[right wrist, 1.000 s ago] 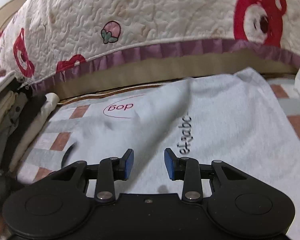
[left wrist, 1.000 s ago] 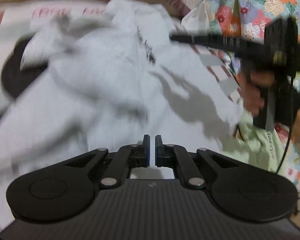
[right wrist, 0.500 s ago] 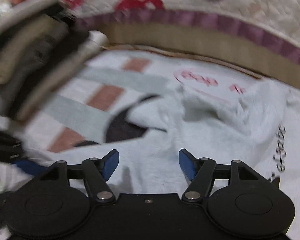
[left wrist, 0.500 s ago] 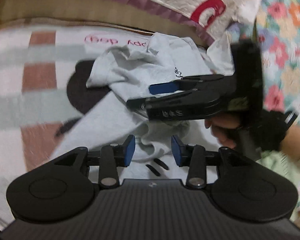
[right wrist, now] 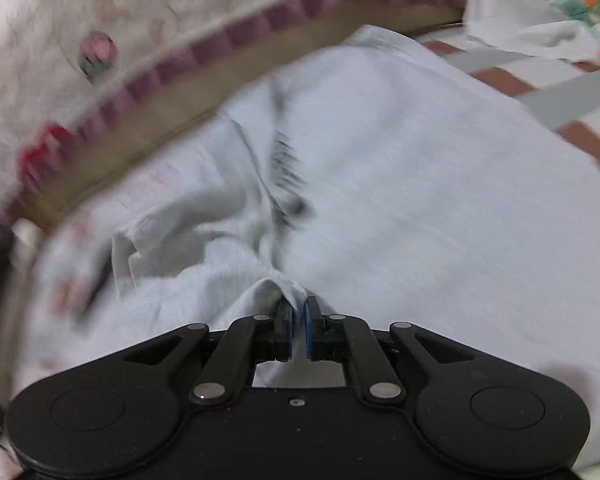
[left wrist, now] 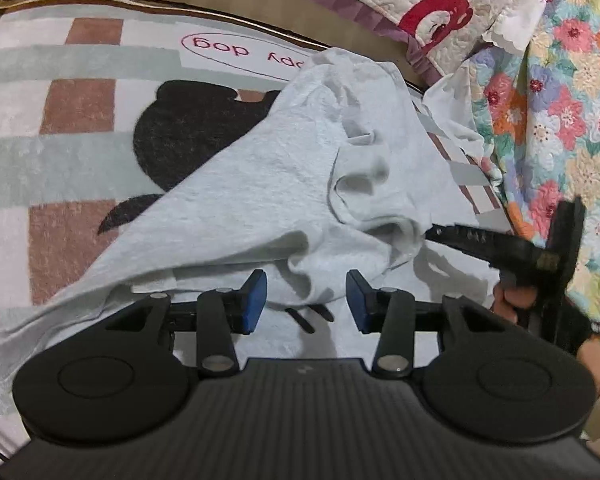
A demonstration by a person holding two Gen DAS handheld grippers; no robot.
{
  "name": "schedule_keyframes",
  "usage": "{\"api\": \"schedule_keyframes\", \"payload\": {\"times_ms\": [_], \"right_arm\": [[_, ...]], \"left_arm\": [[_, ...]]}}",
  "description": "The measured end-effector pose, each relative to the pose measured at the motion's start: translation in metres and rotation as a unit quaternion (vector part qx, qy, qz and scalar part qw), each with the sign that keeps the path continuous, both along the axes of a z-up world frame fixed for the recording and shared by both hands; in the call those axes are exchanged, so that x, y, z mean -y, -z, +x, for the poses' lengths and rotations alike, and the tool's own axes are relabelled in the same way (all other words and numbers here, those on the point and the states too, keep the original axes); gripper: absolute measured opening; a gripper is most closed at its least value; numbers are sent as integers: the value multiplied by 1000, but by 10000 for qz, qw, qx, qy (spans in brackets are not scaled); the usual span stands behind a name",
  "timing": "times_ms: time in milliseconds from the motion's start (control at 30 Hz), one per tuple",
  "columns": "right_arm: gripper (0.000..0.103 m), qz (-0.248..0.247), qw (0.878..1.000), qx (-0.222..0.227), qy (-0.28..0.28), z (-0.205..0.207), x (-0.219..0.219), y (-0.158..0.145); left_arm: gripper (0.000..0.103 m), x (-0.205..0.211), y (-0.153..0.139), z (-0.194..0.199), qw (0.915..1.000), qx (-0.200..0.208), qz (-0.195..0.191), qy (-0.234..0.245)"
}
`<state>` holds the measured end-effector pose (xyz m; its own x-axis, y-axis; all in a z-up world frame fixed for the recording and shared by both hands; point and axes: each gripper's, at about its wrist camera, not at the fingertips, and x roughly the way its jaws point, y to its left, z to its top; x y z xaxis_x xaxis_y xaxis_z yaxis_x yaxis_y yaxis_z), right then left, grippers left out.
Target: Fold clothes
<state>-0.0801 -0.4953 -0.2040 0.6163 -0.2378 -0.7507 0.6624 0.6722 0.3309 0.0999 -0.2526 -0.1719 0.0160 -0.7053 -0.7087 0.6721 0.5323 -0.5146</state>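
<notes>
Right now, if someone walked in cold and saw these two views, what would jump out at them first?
Probably the pale grey garment, crumpled and draped across the checked rug with its black dog shape. Next, the right tool, shut on a pinch of that fabric at the garment's right side. The left tool hangs open just before a hanging fold, gripping nothing, with bright floral bedding behind.

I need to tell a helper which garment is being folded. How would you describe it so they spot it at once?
Find the checked rug with the black dog shape, in front of the quilt-draped bed. The shirt lies crumpled across its right side, one fold pinched in the right gripper. It is the only plain pale grey cloth; everything around it is patterned.
</notes>
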Motion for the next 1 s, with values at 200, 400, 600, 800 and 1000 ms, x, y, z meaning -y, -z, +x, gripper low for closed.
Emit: {"api": "schedule_keyframes", "payload": {"times_ms": [200, 400, 600, 800, 1000], "right_arm": [[22, -1729, 9771, -616, -1072, 2, -37, -29], [64, -2182, 9239, -413, -3115, 25, -73, -34], [9, -1831, 9378, -459, -2915, 57, -43, -14], [7, -1204, 9855, 812, -882, 14, 30, -46], [8, -674, 9937, 615, 652, -49, 86, -11]], "left_arm": [[50, 23, 1, -8, 9991, 182, 299, 234], [50, 38, -2, -29, 9914, 911, 723, 605], [49, 34, 2, -22, 9961, 516, 548, 470], [50, 32, 1, -12, 9983, 297, 420, 279], [52, 47, 12, -6, 9984, -22, 439, 367]]}}
